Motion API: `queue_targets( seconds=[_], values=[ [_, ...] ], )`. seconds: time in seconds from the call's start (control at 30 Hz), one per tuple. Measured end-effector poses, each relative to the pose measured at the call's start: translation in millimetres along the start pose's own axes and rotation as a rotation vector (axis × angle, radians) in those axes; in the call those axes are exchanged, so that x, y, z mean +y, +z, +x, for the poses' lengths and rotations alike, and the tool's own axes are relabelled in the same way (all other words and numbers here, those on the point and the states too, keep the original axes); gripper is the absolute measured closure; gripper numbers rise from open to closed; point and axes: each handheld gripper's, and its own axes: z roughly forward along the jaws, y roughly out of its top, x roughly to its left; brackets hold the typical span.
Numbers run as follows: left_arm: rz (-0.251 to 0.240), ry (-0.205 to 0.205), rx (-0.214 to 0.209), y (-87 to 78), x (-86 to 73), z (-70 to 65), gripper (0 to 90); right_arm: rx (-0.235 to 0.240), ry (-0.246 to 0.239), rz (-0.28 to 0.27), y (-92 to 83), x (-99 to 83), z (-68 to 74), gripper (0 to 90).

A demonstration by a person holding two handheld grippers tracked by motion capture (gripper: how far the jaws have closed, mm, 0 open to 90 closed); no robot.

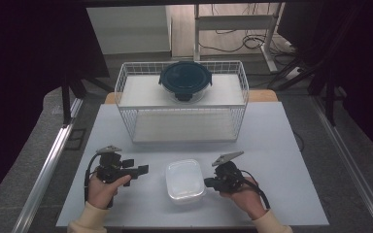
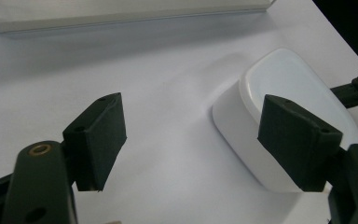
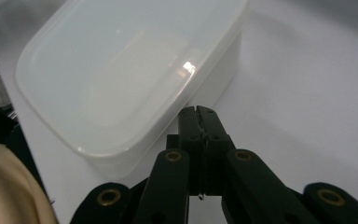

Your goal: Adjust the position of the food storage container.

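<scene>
Black jaws pressed together on the right gripper [image 1: 206, 183], tips right at the side wall of the translucent plastic box [image 1: 185, 180], which sits lid-on near the front of the white table [image 1: 272, 145]. Left gripper [image 1: 143, 170] is spread wide, empty, just beside it. Farther back, a wire basket [image 1: 126, 82] carries a dark-lidded round container [image 1: 185, 80].

Count at inspection: two hand-held grippers, the left [image 1: 143, 169] and the right [image 1: 207, 182]; one white lidded container [image 1: 185, 180], lower centre; one wire basket [image 1: 126, 77]; one dark-lidded round container [image 1: 185, 80], upper centre.
</scene>
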Motion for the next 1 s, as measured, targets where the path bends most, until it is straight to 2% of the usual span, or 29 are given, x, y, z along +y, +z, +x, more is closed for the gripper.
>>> queue_targets(
  seconds=[0.37, 0.77, 0.8, 0.83, 0.87, 0.9, 0.93, 1.0],
  values=[
    [0.017, -0.002, -0.014, 3.8, -0.7, -1.5, 22.6, 0.034, -0.016, 0.008, 3.1, -1.9, 12.4, 89.9],
    [0.022, -0.001, -0.024, 2.5, -1.9, -0.6, 25.0, -0.005, 0.047, -0.097, -22.3, -4.8, -2.3, 88.6],
    [0.022, -0.006, -0.025, 2.7, -2.2, 0.4, 25.1, 0.005, 0.056, -0.106, -23.1, -5.3, -3.7, 84.4],
    [0.026, -0.007, -0.023, 3.1, -2.6, 1.6, 25.2, 0.03, 0.084, -0.123, -24.5, -5.6, -4.9, 76.6],
    [0.028, -0.006, -0.02, 3.0, -2.8, 1.9, 25.2, 0.05, 0.106, -0.144, -25.2, -5.4, -6.6, 65.1],
    [0.027, -0.006, -0.022, 2.7, -3.0, 1.6, 25.2, 0.043, 0.114, -0.151, -24.9, -4.9, -6.6, 57.7],
    [0.027, -0.006, -0.025, 2.4, -3.0, 1.3, 25.1, 0.016, 0.121, -0.164, -24.7, -4.3, -5.8, 47.1],
    [0.019, -0.01, -0.035, 1.3, -3.2, -0.3, 25.1, -0.002, 0.135, -0.183, -24.3, -3.8, -6.2, 41.5]
  ],
)
